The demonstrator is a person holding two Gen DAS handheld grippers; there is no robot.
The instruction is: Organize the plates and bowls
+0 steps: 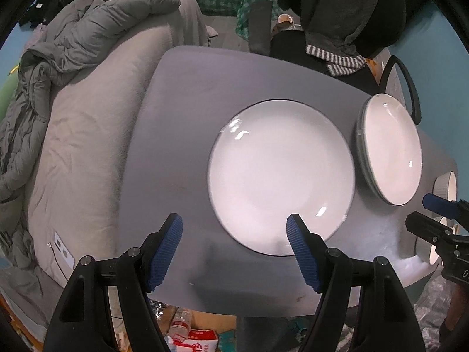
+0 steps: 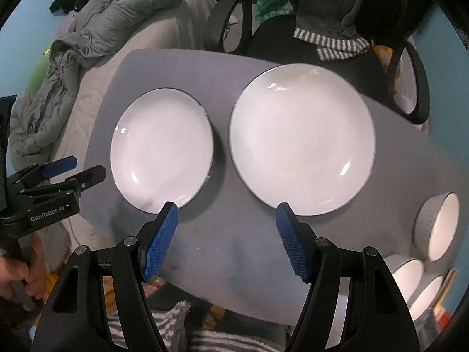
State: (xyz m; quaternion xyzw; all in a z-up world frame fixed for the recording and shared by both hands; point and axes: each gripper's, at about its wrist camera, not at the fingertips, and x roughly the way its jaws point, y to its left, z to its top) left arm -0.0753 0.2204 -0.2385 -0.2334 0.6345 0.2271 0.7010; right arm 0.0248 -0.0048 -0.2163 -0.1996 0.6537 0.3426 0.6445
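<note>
On the grey tabletop (image 2: 234, 67), two round white ceramic plates with thin dark rims lay flat side by side, close but apart. The smaller white plate (image 2: 162, 149) sat to the left, and the larger white plate (image 2: 302, 139) sat to its right. Three white ribbed bowls (image 2: 436, 226) clustered near the table's right edge.

The left gripper (image 1: 234, 228), black with blue ribbed pads, hovered over the near side of the table with its fingers spread wide, holding nothing. One blue fingertip (image 1: 294, 227) overlapped the near rim of the smaller plate; whether it touched could not be told.

The right gripper (image 2: 227, 217) was likewise spread wide and empty, its fingers framing the bare table just short of both plates. Its left pad (image 2: 170, 217) sat by the smaller plate's rim, its right pad by the larger plate's rim.

Beyond the table stood a grey sofa (image 1: 88, 135) with a rumpled quilt, and a black chair (image 2: 322, 47) draped with clothes.
</note>
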